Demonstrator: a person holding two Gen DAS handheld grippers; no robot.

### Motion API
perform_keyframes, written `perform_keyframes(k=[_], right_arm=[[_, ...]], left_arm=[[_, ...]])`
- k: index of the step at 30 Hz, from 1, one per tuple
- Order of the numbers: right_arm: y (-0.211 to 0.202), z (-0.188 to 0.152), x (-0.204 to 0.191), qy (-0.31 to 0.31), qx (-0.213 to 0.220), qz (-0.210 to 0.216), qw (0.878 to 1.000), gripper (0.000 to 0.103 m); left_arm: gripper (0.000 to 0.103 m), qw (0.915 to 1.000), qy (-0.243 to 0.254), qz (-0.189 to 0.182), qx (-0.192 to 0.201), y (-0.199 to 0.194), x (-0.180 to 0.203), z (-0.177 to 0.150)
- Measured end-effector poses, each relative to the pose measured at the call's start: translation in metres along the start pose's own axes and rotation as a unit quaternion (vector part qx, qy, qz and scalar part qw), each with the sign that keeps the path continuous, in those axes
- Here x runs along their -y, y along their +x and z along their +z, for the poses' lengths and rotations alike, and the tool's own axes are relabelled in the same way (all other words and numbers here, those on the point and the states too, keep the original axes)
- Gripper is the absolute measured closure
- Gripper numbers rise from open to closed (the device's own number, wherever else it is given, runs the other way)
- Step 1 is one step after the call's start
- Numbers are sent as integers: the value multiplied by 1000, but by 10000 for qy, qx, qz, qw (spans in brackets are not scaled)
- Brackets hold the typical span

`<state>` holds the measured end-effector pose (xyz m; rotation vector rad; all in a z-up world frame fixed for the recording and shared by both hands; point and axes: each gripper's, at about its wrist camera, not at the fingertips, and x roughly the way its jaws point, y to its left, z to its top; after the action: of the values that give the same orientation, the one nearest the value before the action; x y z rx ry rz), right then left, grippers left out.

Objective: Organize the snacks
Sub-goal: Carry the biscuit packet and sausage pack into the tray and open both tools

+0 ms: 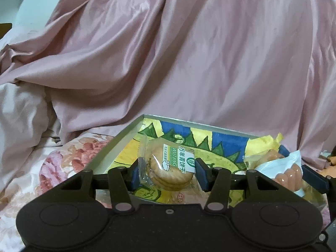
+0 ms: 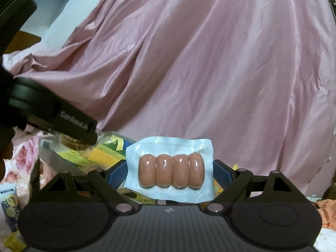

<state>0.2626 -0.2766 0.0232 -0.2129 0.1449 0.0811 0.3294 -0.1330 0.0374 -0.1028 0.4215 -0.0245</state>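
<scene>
My left gripper (image 1: 167, 173) is shut on a clear biscuit packet (image 1: 168, 166) with a green and white label, held over the colourful box (image 1: 126, 134). My right gripper (image 2: 170, 173) is shut on a white vacuum pack of small sausages (image 2: 171, 173), held just above the same box (image 2: 100, 153). In the left wrist view the sausage pack (image 1: 287, 173) shows at the right with a right gripper finger (image 1: 315, 179) beside it. In the right wrist view the left gripper's body (image 2: 69, 124) is at the left, over the box.
The box has a grey rim and a yellow, blue and green printed inside, with a yellow wrapper (image 1: 262, 145) at its back right. It rests on a floral bedsheet (image 1: 63, 163). A heap of pink satin fabric (image 1: 189, 52) fills the background. Another snack packet (image 2: 9, 201) lies at lower left.
</scene>
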Motion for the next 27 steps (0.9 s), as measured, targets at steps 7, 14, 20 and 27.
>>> perform_keyframes(k=[7, 14, 20, 27], right_arm=[[17, -8, -5, 1, -172, 53, 9998, 14], [20, -8, -4, 51, -220, 106, 9997, 13], [21, -8, -6, -34, -235, 90, 9997, 12], [20, -8, -8, -44, -178, 34, 9998, 3]], left_arm=[[49, 9991, -344, 25, -249, 18, -4, -6], [48, 9979, -524, 8, -382, 24, -7, -9], [25, 9974, -635, -45, -343, 20, -8, -7], [3, 9981, -590, 36, -157, 4, -8, 0]])
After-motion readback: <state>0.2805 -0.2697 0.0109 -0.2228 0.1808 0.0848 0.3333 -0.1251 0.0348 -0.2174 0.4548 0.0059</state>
